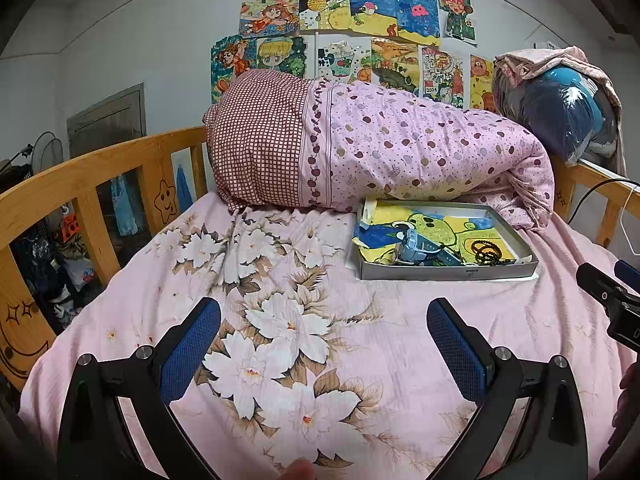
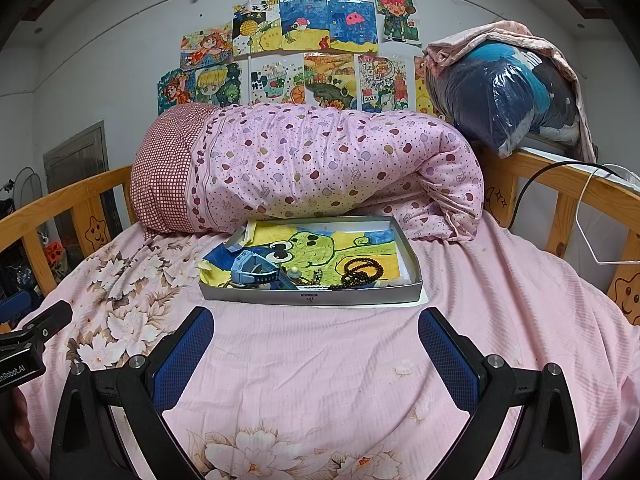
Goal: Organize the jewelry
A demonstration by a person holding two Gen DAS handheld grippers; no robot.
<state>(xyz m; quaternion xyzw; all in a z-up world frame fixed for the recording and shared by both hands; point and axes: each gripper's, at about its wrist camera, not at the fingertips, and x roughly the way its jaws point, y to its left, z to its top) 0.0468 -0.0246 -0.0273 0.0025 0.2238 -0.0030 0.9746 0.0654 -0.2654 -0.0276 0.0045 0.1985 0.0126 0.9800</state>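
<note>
A shallow grey box lid lined with a frog drawing lies on the pink bed sheet. Inside it are a blue watch, a dark bead bracelet and small tangled trinkets. My right gripper hovers open just in front of the box, nothing between its blue pads. My left gripper stands open over the flowered sheet, left of and nearer than the box. Each gripper shows at the edge of the other's view.
A rolled pink quilt lies right behind the box. Wooden bed rails run along both sides. A bagged blue bundle sits on the right rail, with cables beside it. Drawings cover the wall.
</note>
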